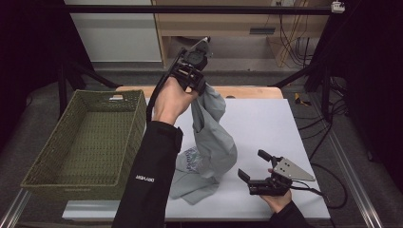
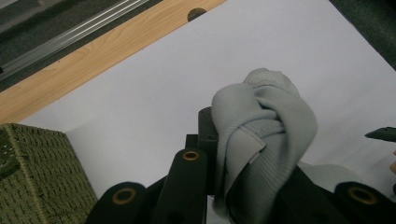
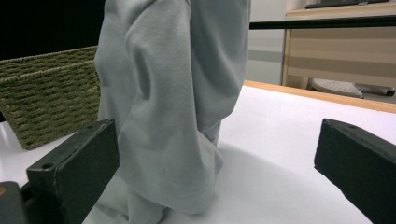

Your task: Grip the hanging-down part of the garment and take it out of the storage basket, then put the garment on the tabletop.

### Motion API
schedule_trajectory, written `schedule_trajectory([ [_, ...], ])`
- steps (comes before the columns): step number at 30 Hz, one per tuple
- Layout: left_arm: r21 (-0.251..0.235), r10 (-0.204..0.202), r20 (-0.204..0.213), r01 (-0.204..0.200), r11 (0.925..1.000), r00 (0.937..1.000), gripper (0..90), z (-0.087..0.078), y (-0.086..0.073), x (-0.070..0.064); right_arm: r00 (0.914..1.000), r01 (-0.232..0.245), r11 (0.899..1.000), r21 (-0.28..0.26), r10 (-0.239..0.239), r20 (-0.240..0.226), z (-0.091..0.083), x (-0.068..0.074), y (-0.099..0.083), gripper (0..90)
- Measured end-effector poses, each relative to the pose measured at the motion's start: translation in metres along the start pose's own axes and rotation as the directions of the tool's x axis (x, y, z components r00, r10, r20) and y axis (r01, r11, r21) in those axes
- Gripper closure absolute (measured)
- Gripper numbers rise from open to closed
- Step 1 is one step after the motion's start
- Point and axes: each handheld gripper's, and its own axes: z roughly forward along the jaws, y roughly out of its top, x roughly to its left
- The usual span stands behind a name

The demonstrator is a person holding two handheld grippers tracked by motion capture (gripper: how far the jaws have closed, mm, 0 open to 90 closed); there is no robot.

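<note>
- Grey garment (image 1: 213,142): top bunched and pinched in the left gripper (image 1: 192,78), raised above the white table (image 1: 266,123); lower folds, with a printed patch, lie on the table just right of the green woven basket (image 1: 85,137).
- Left gripper view: ribbed edge of the garment (image 2: 261,135) clamped between the 2 jaws.
- Right gripper (image 1: 254,171): low over the table, right of the garment's lower end, jaws spread wide with nothing between them.
- Right gripper view: garment (image 3: 173,102) hangs just ahead of the jaws, basket (image 3: 46,98) behind it.

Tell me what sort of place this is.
Probably a lab or workshop recording station: a white-topped table inside a black metal frame, loose cables behind, and a hand-held left gripper lifting a grey garment.
</note>
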Motion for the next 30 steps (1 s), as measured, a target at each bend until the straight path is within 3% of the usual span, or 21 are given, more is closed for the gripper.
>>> schedule_trajectory([
  [11,0.001,0.01,0.009,-0.01,1.0,0.9999,84.9,0.002,0.004,-0.007,0.9996,-0.03,1.0,0.005,0.03,0.0,0.0,0.001,0.001,0.4],
  [14,-0.004,0.009,0.009,-0.009,1.0,0.9999,84.9,0.002,0.004,-0.008,1.0,0.001,1.0,0.014,-0.001,0.001,-0.001,-0.002,0.0,0.4],
  [15,-0.004,0.011,0.01,-0.011,0.9999,0.9999,84.9,0.003,0.004,-0.008,0.9999,-0.016,1.0,0.007,0.016,0.001,0.0,-0.001,-0.001,0.4],
  [22,-0.015,0.018,0.018,-0.018,0.9997,0.9997,84.9,0.008,0.006,-0.016,1.0,-0.008,1.0,0.021,0.008,-0.003,-0.001,-0.002,-0.001,0.4],
  [30,-0.027,0.027,0.029,-0.027,0.9993,0.9992,84.9,0.018,0.008,-0.023,0.9999,-0.007,1.0,-0.002,0.007,-0.011,0.0,-0.001,-0.002,0.4],
])
